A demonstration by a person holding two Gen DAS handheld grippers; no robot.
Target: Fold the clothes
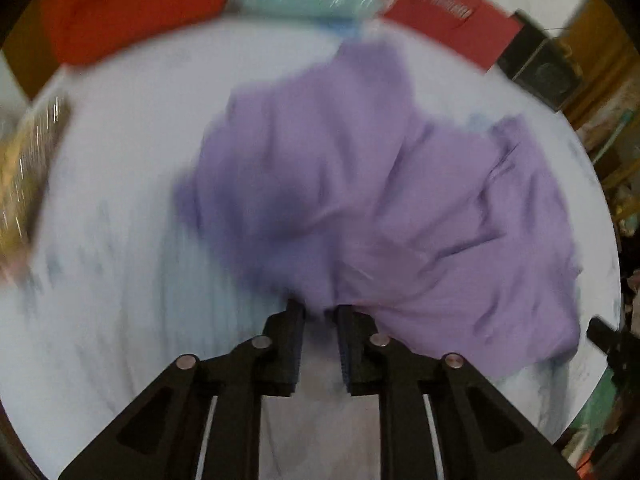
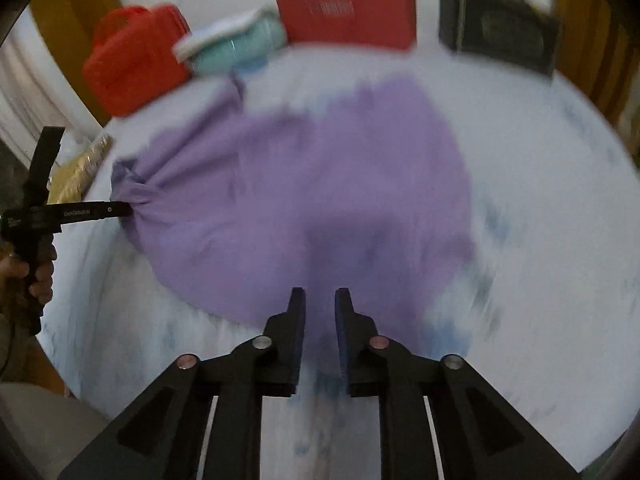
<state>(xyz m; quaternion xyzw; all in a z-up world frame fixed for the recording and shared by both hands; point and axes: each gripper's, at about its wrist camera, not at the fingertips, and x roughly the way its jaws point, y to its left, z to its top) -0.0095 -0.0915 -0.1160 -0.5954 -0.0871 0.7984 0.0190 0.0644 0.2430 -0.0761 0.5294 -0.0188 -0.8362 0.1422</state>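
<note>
Two claws, left claw (image 1: pixel 320 312), right claw (image 2: pixel 320 300), part-open; one purple garment (image 1: pixel 360 200).

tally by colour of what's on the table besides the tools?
Purple: 1, the purple garment
Red: 2, the red bag and the red box
Teal: 1, the teal packet
Black: 1, the black box
Gold: 1, the gold packet
Total: 6
</note>
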